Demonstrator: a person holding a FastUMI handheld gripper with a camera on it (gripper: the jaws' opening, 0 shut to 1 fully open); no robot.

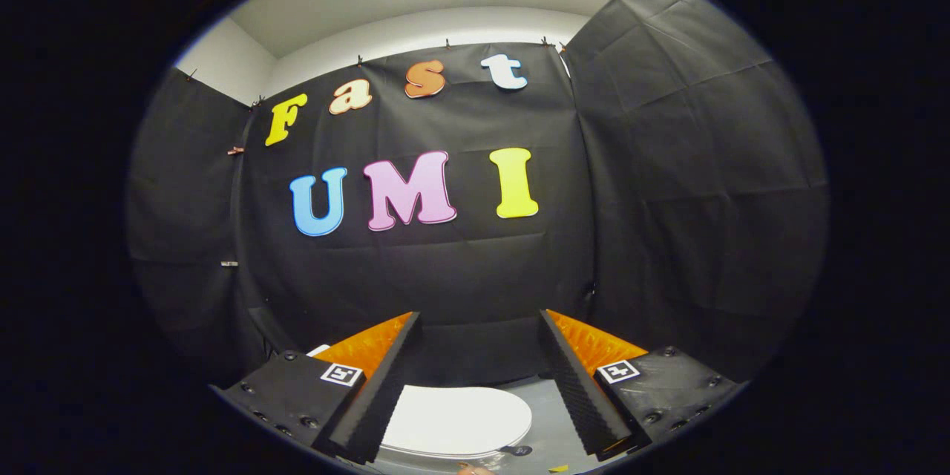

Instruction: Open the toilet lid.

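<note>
Hand-held gripper (479,323) spread open above one closed white toilet lid (460,419).

White toilet lid (456,419), apparently closed

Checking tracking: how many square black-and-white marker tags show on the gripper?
2: one marker tag by the left finger, the other by the right. The gripper is open.

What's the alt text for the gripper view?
The open claw hovers above a white toilet lid, which lies closed, seen between and below its spread fingers. Black cloth booth walls rise beyond.
</note>
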